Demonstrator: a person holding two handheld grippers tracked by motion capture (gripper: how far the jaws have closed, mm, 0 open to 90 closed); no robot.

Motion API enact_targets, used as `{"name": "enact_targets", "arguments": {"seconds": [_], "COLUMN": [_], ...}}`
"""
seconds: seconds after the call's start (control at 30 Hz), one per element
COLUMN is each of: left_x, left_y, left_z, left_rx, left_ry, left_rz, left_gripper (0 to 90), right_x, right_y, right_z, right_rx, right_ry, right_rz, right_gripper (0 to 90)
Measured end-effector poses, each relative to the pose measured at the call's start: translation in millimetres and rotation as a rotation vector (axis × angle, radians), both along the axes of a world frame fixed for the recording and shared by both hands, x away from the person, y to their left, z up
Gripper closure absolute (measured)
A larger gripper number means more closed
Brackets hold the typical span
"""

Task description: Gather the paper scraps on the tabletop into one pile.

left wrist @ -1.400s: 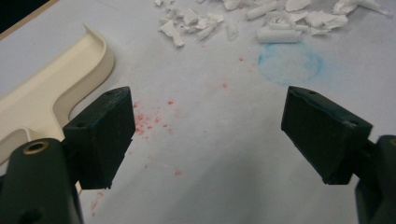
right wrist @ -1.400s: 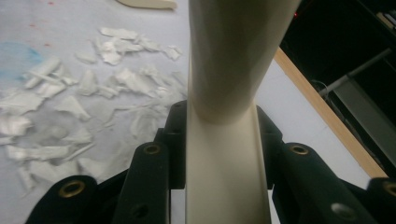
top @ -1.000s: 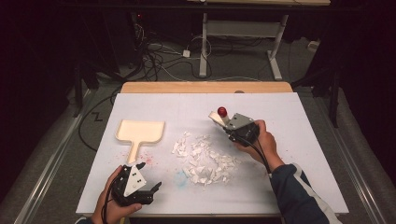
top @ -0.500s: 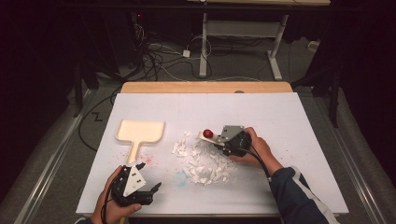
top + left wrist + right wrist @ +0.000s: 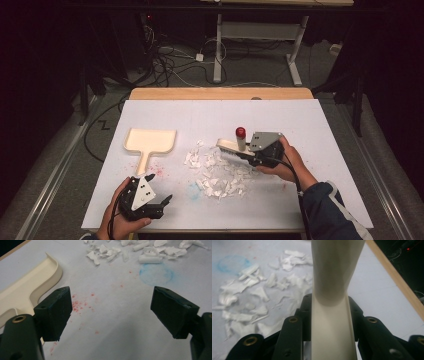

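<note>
My right gripper (image 5: 249,155) is shut on the cream handle of a brush (image 5: 231,146) at the right edge of a pile of white paper scraps (image 5: 217,172). Its jaws have just been closing a little on that handle. A red-capped peg (image 5: 240,133) stands up beside the brush head. In the right gripper view the handle (image 5: 332,277) runs up between the jaws of the right gripper (image 5: 329,301), with scraps (image 5: 249,295) to the left. A cream dustpan (image 5: 150,140) lies left of the pile. My left gripper (image 5: 162,205) rests open near the front edge, left gripper (image 5: 111,312) aimed past the dustpan (image 5: 27,287) at the scraps (image 5: 150,250).
A white sheet (image 5: 320,130) covers the table, and a wooden strip (image 5: 220,93) shows along its far edge. A faint blue ring (image 5: 156,275) and red specks (image 5: 80,305) mark the sheet. Cables and desk legs lie on the dark floor beyond.
The right gripper carried the brush left and nearer, onto the pile's edge, then drew back to the right a little. The left gripper kept still.
</note>
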State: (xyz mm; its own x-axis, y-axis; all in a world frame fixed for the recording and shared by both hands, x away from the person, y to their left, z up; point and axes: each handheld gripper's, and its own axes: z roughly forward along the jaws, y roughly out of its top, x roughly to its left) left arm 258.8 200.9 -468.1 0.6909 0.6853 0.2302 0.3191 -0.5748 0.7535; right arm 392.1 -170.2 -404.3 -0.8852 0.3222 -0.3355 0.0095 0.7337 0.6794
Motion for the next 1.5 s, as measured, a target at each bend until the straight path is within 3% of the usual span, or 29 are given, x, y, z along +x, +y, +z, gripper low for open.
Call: {"name": "enact_targets", "arguments": {"seconds": [0.27, 0.37, 0.4, 0.43, 0.53, 0.6, 0.63, 0.73, 0.83, 0.93, 1.0, 1.03, 1.23, 1.37, 1.47, 1.5], "left_x": [1.0, 1.0, 0.9, 0.9, 2.3, 2.3, 2.5, 2.8, 1.8, 1.2, 1.1, 0.7, 0.3, 0.3, 0.7, 0.9], "left_y": [1.1, 1.7, 1.8, 1.8, 2.2, 2.4, 2.6, 2.7, 2.2, 2.2, 2.0, 1.6, 1.6, 0.4, -1.0, -1.5], "left_z": [0.0, 0.3, 0.2, 0.0, -0.9, -1.6, -1.8, -3.1, -3.6, -3.9, -4.5, -5.0, -5.6, -5.8, -5.9, -5.8], "left_rx": [-0.011, -0.015, -0.017, -0.019, -0.017, -0.023, -0.023, -0.023, -0.016, -0.016, -0.011, -0.008, -0.003, 0.005, 0.008, 0.009], "left_ry": [0.006, 0.005, 0.006, 0.008, 0.004, 0.018, 0.021, 0.035, 0.038, 0.042, 0.051, 0.052, 0.058, 0.062, 0.064, 0.064], "left_rz": [-0.001, -0.001, 0.000, 0.001, 0.001, 0.008, 0.008, 0.008, 0.005, 0.005, 0.001, -0.001, -0.006, -0.010, -0.014, -0.016], "left_gripper": [16.7, 16.7, 16.7, 16.7, 16.7, 16.6, 16.7, 16.7, 16.7, 16.7, 16.7, 16.7, 16.7, 16.7, 16.7, 16.7], "right_x": [36.4, 54.4, 64.1, 64.1, 74.0, 76.5, 76.4, 73.1, 62.1, 54.3, 46.4, 46.4, 20.5, 9.3, 3.2, 2.4], "right_y": [16.2, 33.1, 47.7, 47.7, 71.0, 84.2, 96.0, 107.5, 121.8, 123.0, 119.6, 119.6, 99.0, 86.0, 72.9, 69.1], "right_z": [5.0, -1.9, -9.0, -9.0, -20.1, -25.5, -30.1, -35.3, -40.5, -38.7, -36.1, -36.1, -33.6, -29.4, -25.6, -24.3], "right_rx": [0.026, 0.036, 0.026, 0.026, 0.000, 0.009, 0.021, 0.026, -0.034, -0.004, 0.016, 0.016, -0.023, -0.048, -0.041, -0.039], "right_ry": [-0.034, -0.040, -0.038, -0.038, -0.050, -0.044, -0.018, 0.011, 0.010, 0.035, 0.076, 0.076, 0.114, 0.118, 0.104, 0.079], "right_rz": [-0.094, -0.128, -0.140, -0.140, -0.146, -0.133, -0.097, -0.053, 0.036, 0.117, 0.208, 0.208, 0.371, 0.424, 0.423, 0.415], "right_gripper": [67.9, 67.9, 67.9, 67.9, 67.9, 67.9, 67.9, 67.8, 67.3, 67.3, 67.3, 67.3, 66.6, 66.7, 67.4, 67.5]}}
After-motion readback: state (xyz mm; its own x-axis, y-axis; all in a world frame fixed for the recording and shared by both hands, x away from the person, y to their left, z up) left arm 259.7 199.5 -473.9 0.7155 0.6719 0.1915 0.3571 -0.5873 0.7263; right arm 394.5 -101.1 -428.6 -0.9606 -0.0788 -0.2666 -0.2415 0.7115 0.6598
